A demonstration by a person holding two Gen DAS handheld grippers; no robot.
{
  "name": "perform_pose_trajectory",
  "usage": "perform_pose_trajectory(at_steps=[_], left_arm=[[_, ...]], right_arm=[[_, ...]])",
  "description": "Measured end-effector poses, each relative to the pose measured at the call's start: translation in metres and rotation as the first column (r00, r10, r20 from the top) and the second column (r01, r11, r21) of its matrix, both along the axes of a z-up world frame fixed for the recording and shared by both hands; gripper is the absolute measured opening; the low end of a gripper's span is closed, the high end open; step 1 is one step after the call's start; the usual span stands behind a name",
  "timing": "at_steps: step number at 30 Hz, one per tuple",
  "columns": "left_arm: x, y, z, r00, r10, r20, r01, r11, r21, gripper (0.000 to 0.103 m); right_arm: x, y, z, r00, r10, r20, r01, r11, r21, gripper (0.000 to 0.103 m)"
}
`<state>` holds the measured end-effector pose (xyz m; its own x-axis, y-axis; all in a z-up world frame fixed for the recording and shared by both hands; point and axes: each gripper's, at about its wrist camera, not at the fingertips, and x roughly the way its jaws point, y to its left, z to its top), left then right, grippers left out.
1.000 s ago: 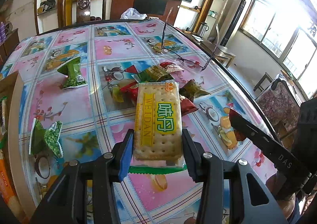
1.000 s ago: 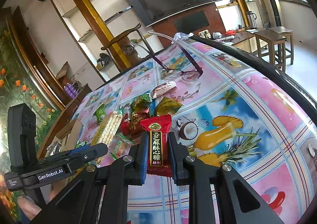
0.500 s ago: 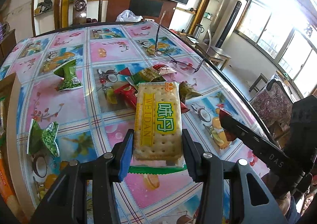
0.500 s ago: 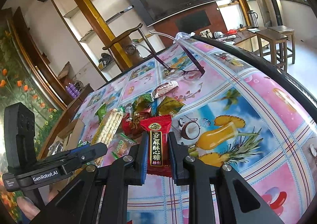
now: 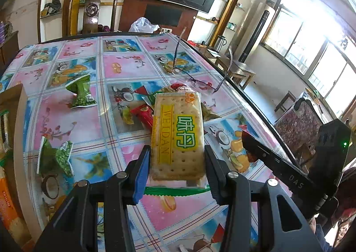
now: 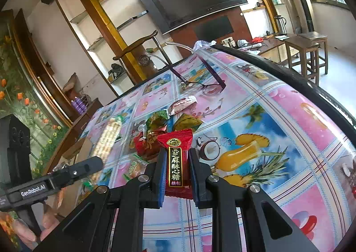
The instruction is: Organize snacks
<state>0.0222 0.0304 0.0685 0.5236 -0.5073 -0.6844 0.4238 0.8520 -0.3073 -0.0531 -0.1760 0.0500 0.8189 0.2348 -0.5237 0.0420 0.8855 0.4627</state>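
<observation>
My left gripper (image 5: 176, 154) is shut on a clear pack of crackers (image 5: 178, 136) with a yellow and green label, held above the table. In the right wrist view the same cracker pack (image 6: 109, 138) shows edge-on at the left. My right gripper (image 6: 175, 158) is shut on a small red candy packet (image 6: 175, 158) with a black and gold label. A pile of small wrapped snacks (image 6: 160, 129) lies on the flowered tablecloth (image 6: 278, 122) just beyond it. Two green snack packets (image 5: 81, 94) (image 5: 55, 158) lie apart at the left.
An open cardboard box (image 5: 13, 140) with orange packs stands at the table's left edge. A pair of glasses (image 5: 200, 80) rests beyond the snack pile. The table's round dark edge (image 5: 255, 105) runs along the right. A wooden chair (image 5: 91, 9) stands behind the table.
The left wrist view has tilted slightly, so the snack pile sits further behind the held cracker pack. The right gripper and its candy packet have not moved.
</observation>
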Motion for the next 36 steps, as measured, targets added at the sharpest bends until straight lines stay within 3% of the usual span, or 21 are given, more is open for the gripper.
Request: perform_pose_trajectory(at_steps=[6,18,36], left_arm=[[0.001,0.017,0.007,1.0,0.018,0.004,-0.018,0.999,-0.035,0.045],[0.004,0.058,0.021,0.994,0.108,0.032,-0.106,0.991,-0.082,0.045],[0.009,0.068,0.02,0.99,0.134,0.038,-0.131,0.988,-0.077,0.045]], right_arm=[[0.002,0.013,0.007,1.0,0.021,0.004,-0.021,1.0,0.018,0.02],[0.009,0.076,0.023,0.989,0.145,0.013,-0.144,0.989,-0.043,0.02],[-0.023,0.067,0.044,0.993,0.102,0.059,-0.1,0.995,-0.03,0.02]])
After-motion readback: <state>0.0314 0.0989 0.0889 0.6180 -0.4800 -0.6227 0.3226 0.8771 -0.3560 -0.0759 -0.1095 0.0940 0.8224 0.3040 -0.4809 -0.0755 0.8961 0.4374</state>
